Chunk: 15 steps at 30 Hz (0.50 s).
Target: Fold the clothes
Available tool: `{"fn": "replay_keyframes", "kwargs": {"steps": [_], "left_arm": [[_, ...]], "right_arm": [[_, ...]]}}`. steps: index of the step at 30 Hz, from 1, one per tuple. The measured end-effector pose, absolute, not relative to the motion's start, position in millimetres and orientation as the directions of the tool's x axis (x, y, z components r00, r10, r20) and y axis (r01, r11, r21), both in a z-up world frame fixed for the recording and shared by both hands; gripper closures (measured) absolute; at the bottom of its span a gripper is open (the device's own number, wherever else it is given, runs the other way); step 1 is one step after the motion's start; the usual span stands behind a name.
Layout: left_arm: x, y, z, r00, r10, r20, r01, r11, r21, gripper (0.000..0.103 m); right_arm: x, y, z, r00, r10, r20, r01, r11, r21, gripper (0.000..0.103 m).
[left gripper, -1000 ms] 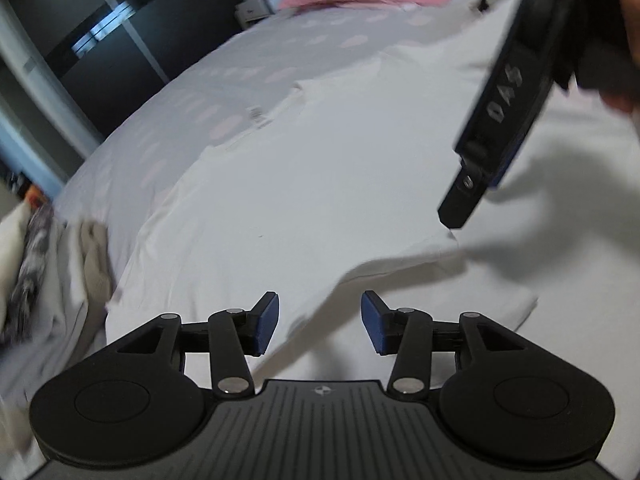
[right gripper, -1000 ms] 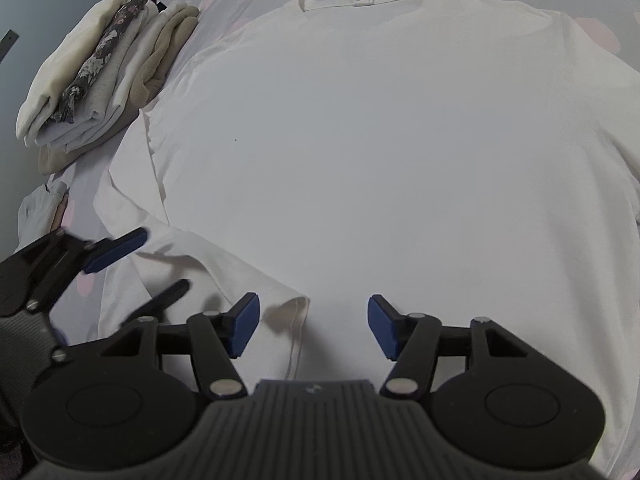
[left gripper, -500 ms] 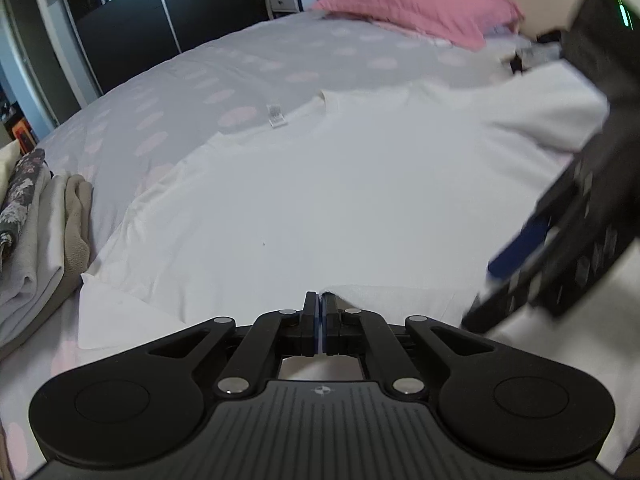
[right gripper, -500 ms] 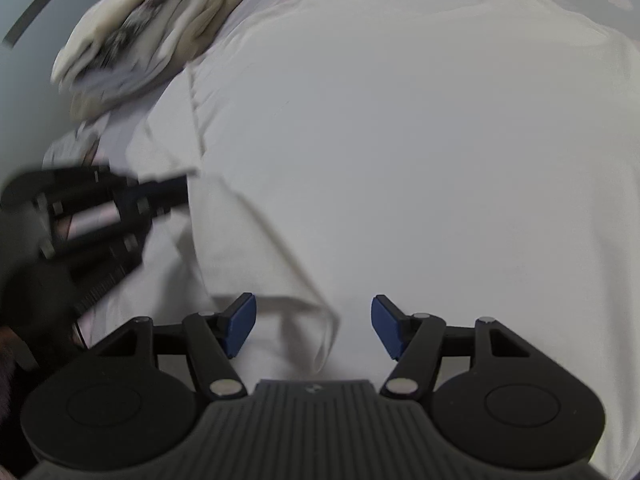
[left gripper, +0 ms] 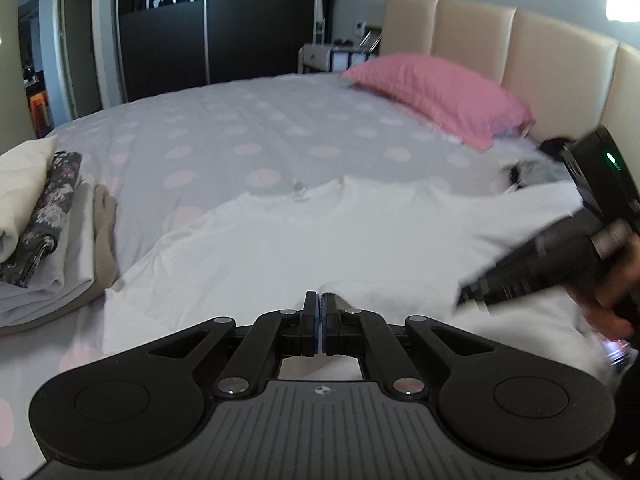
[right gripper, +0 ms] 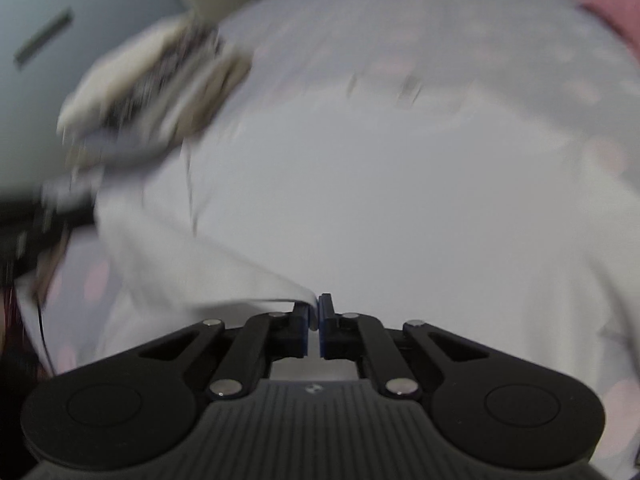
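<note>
A white T-shirt lies spread flat on the spotted bed cover, collar away from me. My left gripper is shut at the shirt's near hem, with white cloth bunched around its fingertips. In the right wrist view, which is blurred by motion, my right gripper is shut on a lifted fold of the T-shirt edge. The right gripper also shows at the right of the left wrist view, held by a hand. The left gripper's dark blurred body shows at the left edge.
A stack of folded clothes sits on the bed to the left of the shirt, blurred in the right wrist view. A pink pillow rests by the padded headboard. Dark wardrobe doors stand beyond the bed.
My left gripper shut at the near hem half a second ago and stays shut. My right gripper, open until now, has shut on the shirt's edge. Both views have tilted up.
</note>
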<state>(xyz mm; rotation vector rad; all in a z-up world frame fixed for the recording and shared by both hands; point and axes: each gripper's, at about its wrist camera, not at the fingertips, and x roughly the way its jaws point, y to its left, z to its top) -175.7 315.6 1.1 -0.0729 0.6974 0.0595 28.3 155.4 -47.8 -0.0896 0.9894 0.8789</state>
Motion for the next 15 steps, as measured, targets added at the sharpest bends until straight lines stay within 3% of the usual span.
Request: {"fn": "replay_keyframes", "kwargs": {"steps": [5,15], "left_arm": [[-177.3,286.6,-3.2,0.747,-0.086,-0.659,0.045,0.996,-0.079,0.103],[-163.6,236.1,-75.5,0.588,-0.139,-0.797,0.157,0.986,-0.056,0.103]], "right_arm": [[45.0,127.7,-16.1,0.354,0.639,-0.684,-0.619,0.707,0.341,0.098],[32.1,120.9,-76.3,0.26,0.433,-0.863,-0.6,0.773,0.207,0.098]]}}
